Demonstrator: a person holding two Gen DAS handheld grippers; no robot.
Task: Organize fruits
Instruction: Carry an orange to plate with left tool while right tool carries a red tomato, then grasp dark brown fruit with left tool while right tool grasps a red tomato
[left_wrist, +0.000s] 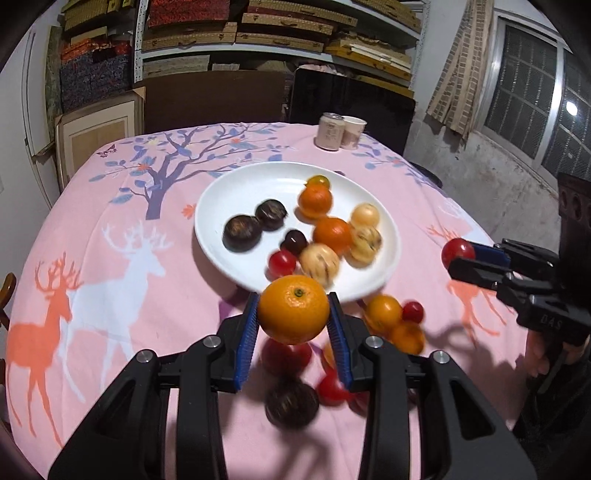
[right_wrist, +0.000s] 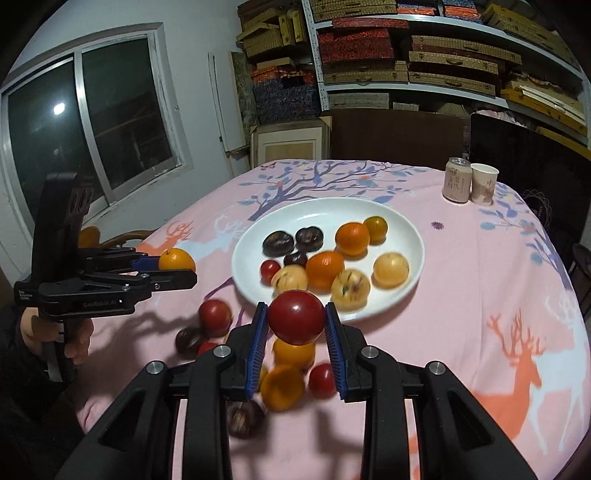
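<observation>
A white plate (left_wrist: 236, 192) (right_wrist: 406, 225) on the pink tablecloth holds several fruits: oranges, dark chestnuts, pale yellow fruits, small tomatoes. My left gripper (left_wrist: 293, 314) (right_wrist: 177, 269) is shut on an orange (left_wrist: 293, 308) (right_wrist: 176, 259) and holds it above the table, near the plate's front rim. My right gripper (right_wrist: 295, 323) (left_wrist: 456, 258) is shut on a red tomato (right_wrist: 296, 316) (left_wrist: 457, 251), also above the table beside the plate. Loose fruits (left_wrist: 391, 321) (right_wrist: 284, 373) lie on the cloth in front of the plate, below both grippers.
A can (left_wrist: 330, 131) (right_wrist: 457, 184) and a paper cup (left_wrist: 352, 132) (right_wrist: 484, 183) stand at the table's far edge. Shelves with boxes fill the back wall. A chair back (right_wrist: 122, 236) shows at the table's left side.
</observation>
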